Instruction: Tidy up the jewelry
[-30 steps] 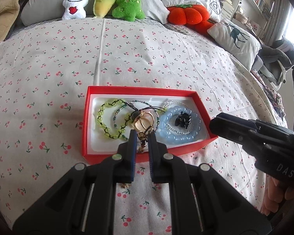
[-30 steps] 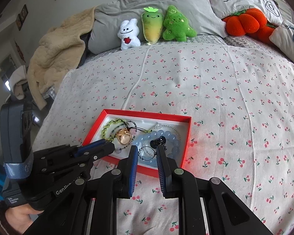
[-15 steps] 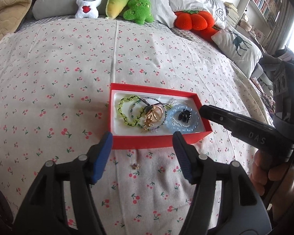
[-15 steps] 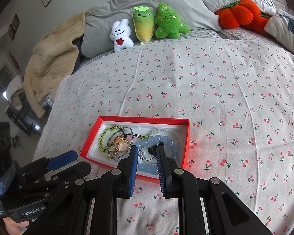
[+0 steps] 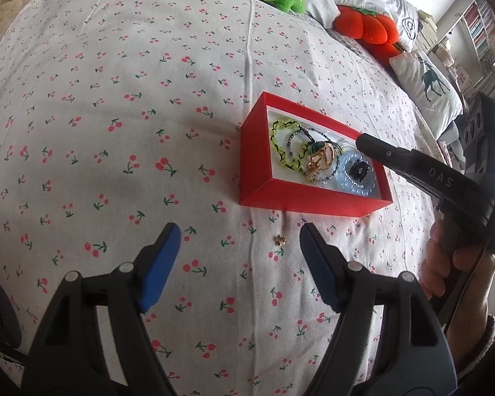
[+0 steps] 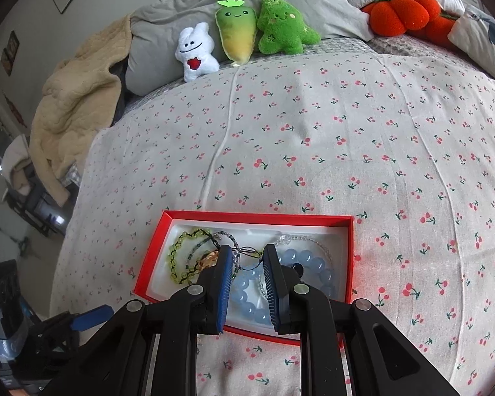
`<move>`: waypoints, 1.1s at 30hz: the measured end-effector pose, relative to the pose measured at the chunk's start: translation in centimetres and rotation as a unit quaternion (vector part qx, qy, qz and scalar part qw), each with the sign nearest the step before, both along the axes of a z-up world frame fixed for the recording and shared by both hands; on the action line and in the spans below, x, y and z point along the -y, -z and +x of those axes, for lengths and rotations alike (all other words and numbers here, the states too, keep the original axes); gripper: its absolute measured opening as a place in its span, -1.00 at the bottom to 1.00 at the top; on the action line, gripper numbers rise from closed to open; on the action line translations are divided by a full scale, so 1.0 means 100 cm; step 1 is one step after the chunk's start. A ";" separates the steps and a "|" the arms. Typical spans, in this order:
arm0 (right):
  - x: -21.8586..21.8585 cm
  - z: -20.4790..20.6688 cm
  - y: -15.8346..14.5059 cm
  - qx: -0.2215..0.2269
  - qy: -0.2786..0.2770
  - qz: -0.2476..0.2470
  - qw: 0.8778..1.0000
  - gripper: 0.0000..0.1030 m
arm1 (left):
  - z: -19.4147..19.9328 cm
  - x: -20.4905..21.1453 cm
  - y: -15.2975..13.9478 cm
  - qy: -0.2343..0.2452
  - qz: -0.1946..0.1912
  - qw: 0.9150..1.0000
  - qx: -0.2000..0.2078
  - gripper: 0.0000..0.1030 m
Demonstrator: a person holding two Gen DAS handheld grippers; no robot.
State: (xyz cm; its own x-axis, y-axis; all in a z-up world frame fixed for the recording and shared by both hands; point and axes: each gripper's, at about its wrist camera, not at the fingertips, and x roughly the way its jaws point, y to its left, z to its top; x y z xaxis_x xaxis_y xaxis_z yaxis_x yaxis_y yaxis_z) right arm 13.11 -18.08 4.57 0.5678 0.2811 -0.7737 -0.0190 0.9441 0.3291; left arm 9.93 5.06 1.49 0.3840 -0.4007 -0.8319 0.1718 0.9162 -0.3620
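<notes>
- the left gripper (image 5: 239, 244) is now standing with its fingers spread wide and nothing between the pads; a second ago it was pressed nearly together at the box's near wall, over the gold piece, and its jaws have just been opening
- it is also sitting further back than it was, so the red box (image 5: 308, 202) is now lying well ahead of it and off to the right in the left wrist view, on the cherry-print bedspread (image 5: 115, 105)
- the gold charm (image 5: 320, 160) is lying inside the box, tangled with the green bead bracelet (image 5: 280, 145) and just beside the pale blue bead bracelet (image 5: 358, 181); i am reading this as a piece just dropped in
- a small gold bit (image 5: 280, 239) is lying loose on the bedspread, just outside the box's near wall and between the spread left fingers; it is too small to say what it is
- the right gripper (image 6: 246, 259) is hovering over the box with its fingers close together and only a narrow gap left; no jewelry is being pinched, though beads are showing through the gap
- for the task, this is looking like one item delivered and the left hand freeing itself; the loose bit beside the box is probably the next thing needing collecting, and being tiny on soft cloth it is likely needing a careful pinch
</notes>
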 end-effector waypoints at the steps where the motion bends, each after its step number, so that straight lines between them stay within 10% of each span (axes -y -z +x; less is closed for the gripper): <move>1: -0.002 0.001 0.000 0.000 -0.001 0.000 1.000 -0.62 | 0.000 -0.003 0.000 -0.002 -0.011 1.000 -0.004 0.46; 19: -0.012 0.011 -0.001 -0.009 -0.027 0.008 1.000 -0.57 | 0.002 -0.014 0.006 -0.004 -0.048 0.998 -0.025 0.57; 22: -0.009 0.003 -0.003 -0.010 -0.037 0.004 0.999 -0.16 | 0.001 -0.015 0.007 -0.010 -0.034 0.999 -0.026 0.63; 24: -0.006 -0.006 -0.008 0.004 -0.036 0.000 0.999 0.47 | 0.000 -0.015 0.007 -0.011 -0.026 0.999 -0.024 0.63; 33: 0.018 -0.045 -0.026 0.018 -0.064 -0.017 0.998 0.55 | -0.008 -0.023 0.009 -0.031 0.004 0.999 -0.015 0.69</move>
State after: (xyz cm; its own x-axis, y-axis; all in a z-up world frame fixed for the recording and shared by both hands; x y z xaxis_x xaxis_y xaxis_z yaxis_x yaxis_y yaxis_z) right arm 8.65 -19.92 7.14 0.5571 0.3276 -0.7631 -0.1519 0.9436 0.2942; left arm 9.10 7.39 0.54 0.3831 -0.3698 -0.8465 0.1029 0.9278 -0.3587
